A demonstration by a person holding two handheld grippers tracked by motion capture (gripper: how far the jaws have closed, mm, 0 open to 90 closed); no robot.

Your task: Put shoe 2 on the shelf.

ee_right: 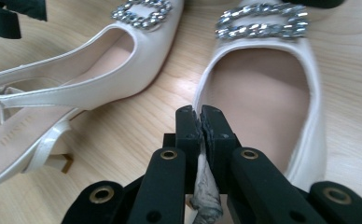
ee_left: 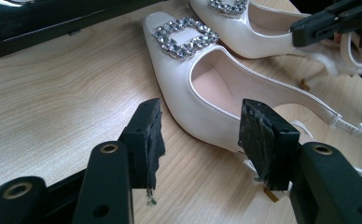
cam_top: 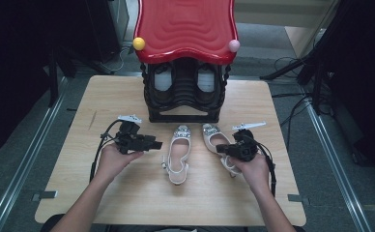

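Note:
Two white slingback shoes with crystal buckles lie toes-away on the wooden table [cam_top: 127, 193]. In the high view my left gripper [cam_top: 157, 144] points right at the left shoe [cam_top: 178, 152]. In the left gripper view this gripper [ee_left: 200, 126] is open, and the left shoe's [ee_left: 184, 70] side wall lies just beyond the pads, untouched. My right gripper [cam_top: 220, 149] sits over the right shoe [cam_top: 213, 136]. The right gripper view shows this gripper [ee_right: 201, 116] shut on the inner rim of the right shoe [ee_right: 263, 102], with the left shoe [ee_right: 100, 70] beside it.
A black shoe rack [cam_top: 185, 92] with a glossy red top [cam_top: 185, 29] stands at the table's far middle, just beyond the toes, with dark shoes inside. Bare wood lies to both sides and near the front edge. Cables trail on the floor at right.

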